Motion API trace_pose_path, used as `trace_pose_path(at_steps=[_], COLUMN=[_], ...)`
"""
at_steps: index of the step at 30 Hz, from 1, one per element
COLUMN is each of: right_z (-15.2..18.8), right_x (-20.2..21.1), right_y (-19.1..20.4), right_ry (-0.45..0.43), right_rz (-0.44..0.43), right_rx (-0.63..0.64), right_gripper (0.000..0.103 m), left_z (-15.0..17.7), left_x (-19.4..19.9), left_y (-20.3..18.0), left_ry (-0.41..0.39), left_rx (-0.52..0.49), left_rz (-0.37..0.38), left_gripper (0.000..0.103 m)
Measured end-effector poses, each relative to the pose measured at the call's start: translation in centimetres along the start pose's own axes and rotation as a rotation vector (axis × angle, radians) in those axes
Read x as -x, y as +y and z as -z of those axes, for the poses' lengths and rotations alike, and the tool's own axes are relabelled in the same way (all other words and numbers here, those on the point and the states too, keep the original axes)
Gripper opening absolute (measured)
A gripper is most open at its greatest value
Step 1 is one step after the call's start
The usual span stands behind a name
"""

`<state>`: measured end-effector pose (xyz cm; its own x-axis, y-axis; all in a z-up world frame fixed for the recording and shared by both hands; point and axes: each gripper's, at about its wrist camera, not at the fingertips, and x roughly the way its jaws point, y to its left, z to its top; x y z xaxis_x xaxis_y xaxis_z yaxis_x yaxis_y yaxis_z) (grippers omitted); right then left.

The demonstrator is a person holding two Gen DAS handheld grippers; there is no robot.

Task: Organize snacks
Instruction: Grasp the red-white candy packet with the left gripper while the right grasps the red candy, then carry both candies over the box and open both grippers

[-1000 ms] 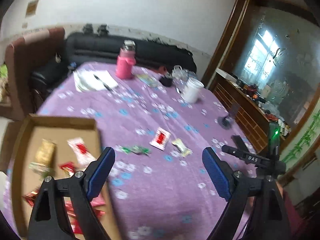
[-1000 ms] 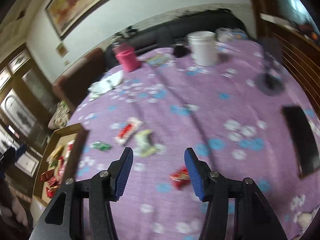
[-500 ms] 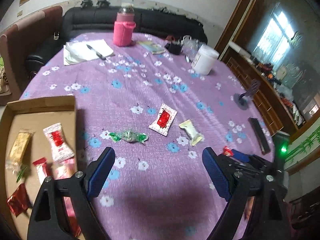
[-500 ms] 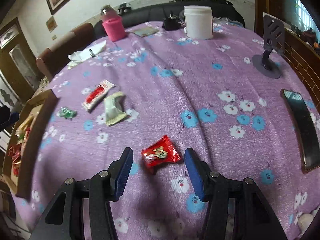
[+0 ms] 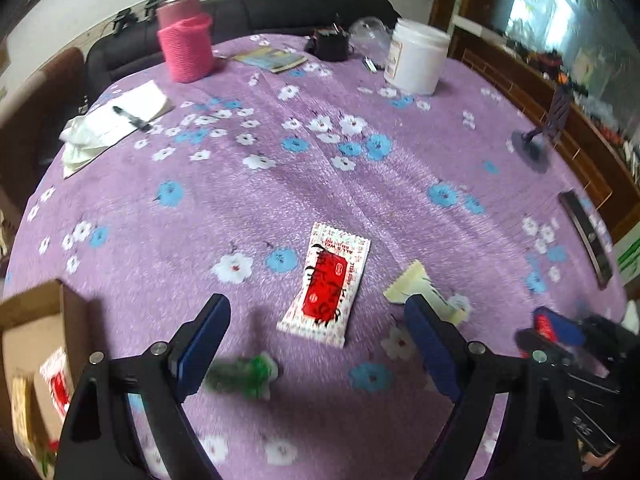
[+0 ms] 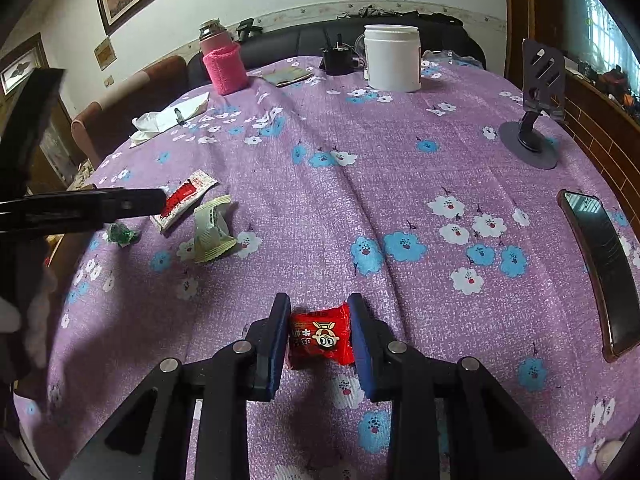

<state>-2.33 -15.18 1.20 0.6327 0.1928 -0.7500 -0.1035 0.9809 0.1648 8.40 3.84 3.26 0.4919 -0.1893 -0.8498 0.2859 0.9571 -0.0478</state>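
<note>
My right gripper [image 6: 319, 334] is shut on a small red snack packet [image 6: 321, 337] that rests on the purple flowered tablecloth. My left gripper [image 5: 318, 342] is open and low over a white and red sachet [image 5: 326, 285], which lies between its fingers. A green wrapped candy [image 5: 244, 374] lies by the left finger and a pale cream packet [image 5: 424, 290] by the right finger. The same three snacks show in the right wrist view: sachet [image 6: 185, 195], cream packet [image 6: 212, 230], green candy [image 6: 121, 235]. A cardboard box [image 5: 30, 344] holding snacks is at the lower left.
A pink-sleeved bottle [image 5: 185, 36], a white jar [image 5: 416, 56], a notepad with pen [image 5: 120, 118], a booklet [image 5: 272, 58] and a dark mug [image 5: 330, 44] stand at the far side. A phone stand [image 6: 534, 120] and a black phone [image 6: 600, 268] lie at the right.
My right gripper closed on the red packet. My left gripper moved forward and down towards the white and red sachet, so the box slid to the lower left of its view.
</note>
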Motion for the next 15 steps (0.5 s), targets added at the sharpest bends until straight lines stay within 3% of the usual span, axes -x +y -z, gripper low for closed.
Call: trace_pose_path(at_steps=[4, 6, 7, 8, 9, 15], right_z=[0.0, 0.0, 0.0, 0.0, 0.0, 0.0], right_x=[0.0, 0.1, 0.0, 0.1, 0.1, 0.3], right_y=[0.0, 0.1, 0.1, 0.0, 0.0, 0.2], right_ry=[0.001, 0.000, 0.000, 0.000, 0.000, 0.001], right_rz=[0.002, 0.002, 0.001, 0.000, -0.002, -0.094], right_rx=[0.001, 0.002, 0.002, 0.001, 0.001, -0.014], right_gripper=[0.031, 0.031, 0.030, 0.029, 0.029, 0.025], left_z=[-0.2, -0.1, 0.0, 0.0, 0.0, 0.3], left_x=[-1.8, -2.4, -2.2, -2.1, -1.9, 0.1], left_y=[-0.9, -1.4, -1.6, -1.7, -1.8, -1.9], left_ry=[0.025, 0.039, 0.022, 0.018, 0.018, -0.014], left_rx=[-0.048, -0.079, -0.084, -0.086, -0.089, -0.064], left_rz=[-0.029, -0.037, -0.018, -0.015, -0.015, 0.000], left_gripper=[0.086, 0.071, 0.059, 0.039, 0.028, 0.028])
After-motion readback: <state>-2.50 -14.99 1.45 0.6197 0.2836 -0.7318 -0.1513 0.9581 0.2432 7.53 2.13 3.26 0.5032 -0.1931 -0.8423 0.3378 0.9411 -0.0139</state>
